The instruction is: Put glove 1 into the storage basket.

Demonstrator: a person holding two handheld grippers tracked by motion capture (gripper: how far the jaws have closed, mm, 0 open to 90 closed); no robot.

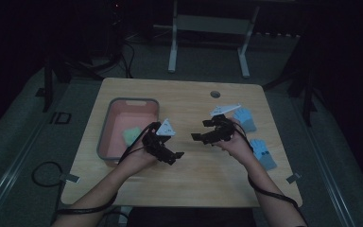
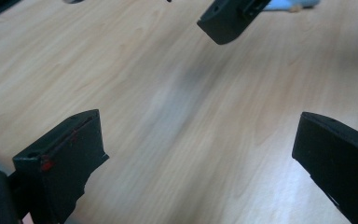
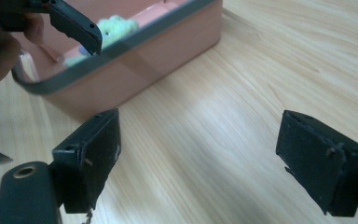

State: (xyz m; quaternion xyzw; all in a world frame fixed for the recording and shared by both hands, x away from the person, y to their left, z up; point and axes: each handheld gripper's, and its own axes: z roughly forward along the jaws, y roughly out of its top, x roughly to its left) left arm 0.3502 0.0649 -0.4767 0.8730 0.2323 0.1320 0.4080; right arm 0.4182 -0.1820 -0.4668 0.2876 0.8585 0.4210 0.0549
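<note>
Overhead forward-down, gripper cameras close, sharing table (image 1: 189, 184)

The rectangular wooden surface (image 1: 184, 179) is pale tan with fine, darker brown grain streaks running along it. On it stands a salmon-pink rectangular plastic tub (image 1: 108, 124) edged by a dark grey rim; a fluffy pale-green cloth item (image 1: 132, 135) lies inside. Two light-blue knitted gloves lie on the surface: the farther glove (image 1: 245, 119) is plain blue, the nearer glove (image 1: 263, 153) carries small dark marks. The left tool (image 1: 172, 154) is matte black, with small red flecks on one pad (image 2: 46, 163) and a light grey triangular plate (image 1: 166, 128) on top. The right tool (image 1: 201, 130) is matte black too, with a brass-coloured ring (image 3: 24, 171) near one pad and a whitish-grey triangular plate (image 1: 226, 109).
</note>
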